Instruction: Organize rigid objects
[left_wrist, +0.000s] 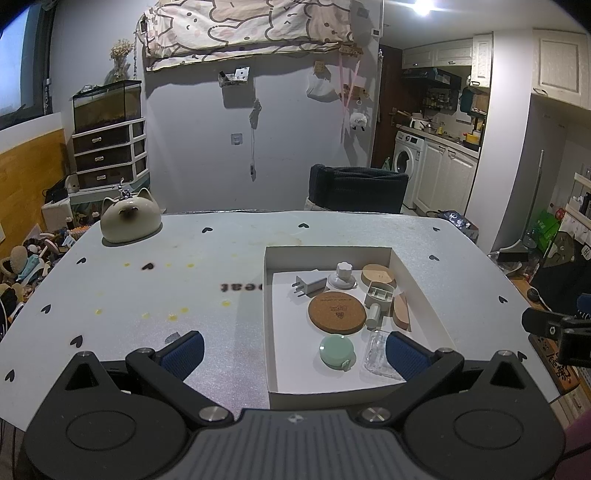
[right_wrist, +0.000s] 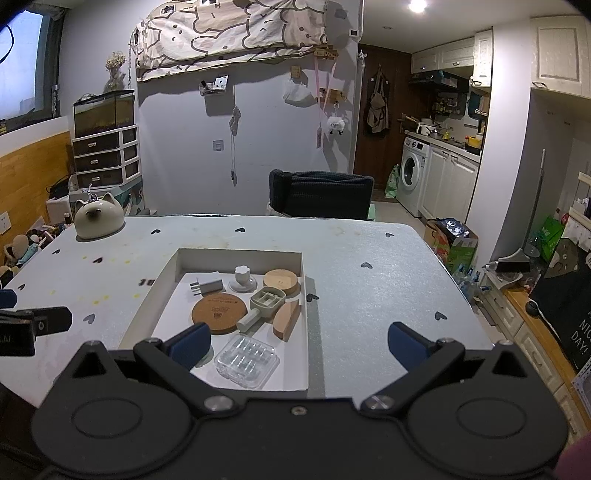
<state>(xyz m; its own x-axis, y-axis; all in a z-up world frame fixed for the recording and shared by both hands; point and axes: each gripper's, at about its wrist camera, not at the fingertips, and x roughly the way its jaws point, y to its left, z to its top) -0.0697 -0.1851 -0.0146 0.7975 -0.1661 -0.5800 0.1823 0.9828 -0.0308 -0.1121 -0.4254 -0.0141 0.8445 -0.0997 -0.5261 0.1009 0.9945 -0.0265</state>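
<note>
Both claws, left claw (left_wrist: 293, 350) and right claw (right_wrist: 299, 341), hang wide apart and empty above the surface (left_wrist: 147, 295). We see the rigid objects lying inside the white tray (right_wrist: 177, 258); we judge nothing remains outside, so the task looks near completion.

On the table cover (left_wrist: 184, 280), in the middle of the left wrist view, the dark letters "eat" stand upside down, cut by the box wall. At the right edge of the right wrist view, a black hanging cloth (right_wrist: 569, 314) shows "DAY!" with "NIC" above it. The print on the cork coaster (left_wrist: 337, 313) is too small to read.
</note>
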